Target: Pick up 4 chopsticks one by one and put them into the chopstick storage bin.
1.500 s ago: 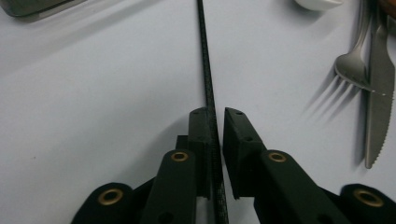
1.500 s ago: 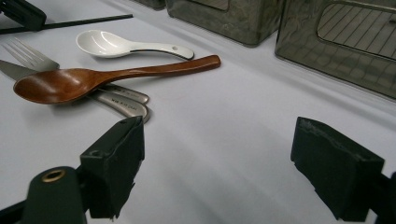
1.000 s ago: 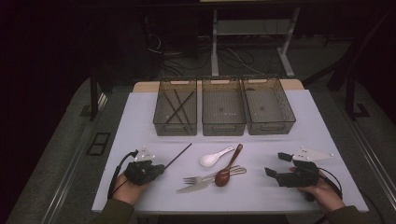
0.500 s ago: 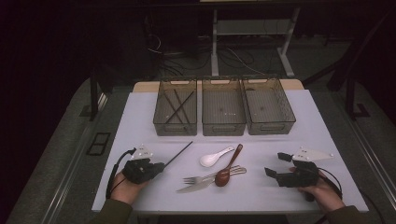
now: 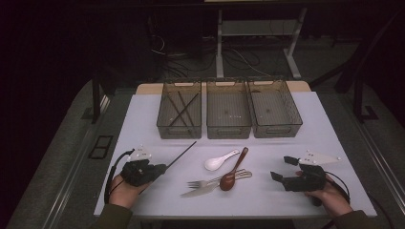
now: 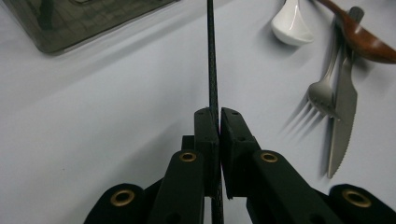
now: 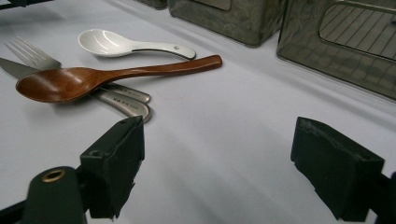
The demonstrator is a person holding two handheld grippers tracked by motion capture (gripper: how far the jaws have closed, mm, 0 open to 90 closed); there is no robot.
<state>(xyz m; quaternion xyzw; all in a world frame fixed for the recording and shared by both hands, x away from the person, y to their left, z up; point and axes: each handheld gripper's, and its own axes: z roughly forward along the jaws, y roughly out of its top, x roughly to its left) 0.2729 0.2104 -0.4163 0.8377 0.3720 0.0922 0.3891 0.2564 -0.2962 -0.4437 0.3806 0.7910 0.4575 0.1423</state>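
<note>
Three bins [image 5: 228, 109] stand at the far side of the worktop [image 5: 143, 129] in the high view, the left bin [image 5: 179, 109] already holding dark sticks. My left tongs [image 5: 161, 168] pinch a black chopstick [image 5: 181, 154] near its end, low over the worktop; I should lift level and carry it to that left bin. My right tongs [image 5: 282, 168] rest spread.

From the left gripper view, the jaws press on the chopstick [image 6: 211, 60], which runs straight ahead. A firm grip should stop it pivoting.

Looking along the right gripper view, my jaws gape wide, aimed near the wooden spoon [image 7: 107, 77], which lies across the fork [image 7: 32, 55] and knife [image 7: 98, 98], beside the white spoon [image 7: 126, 44].
</note>
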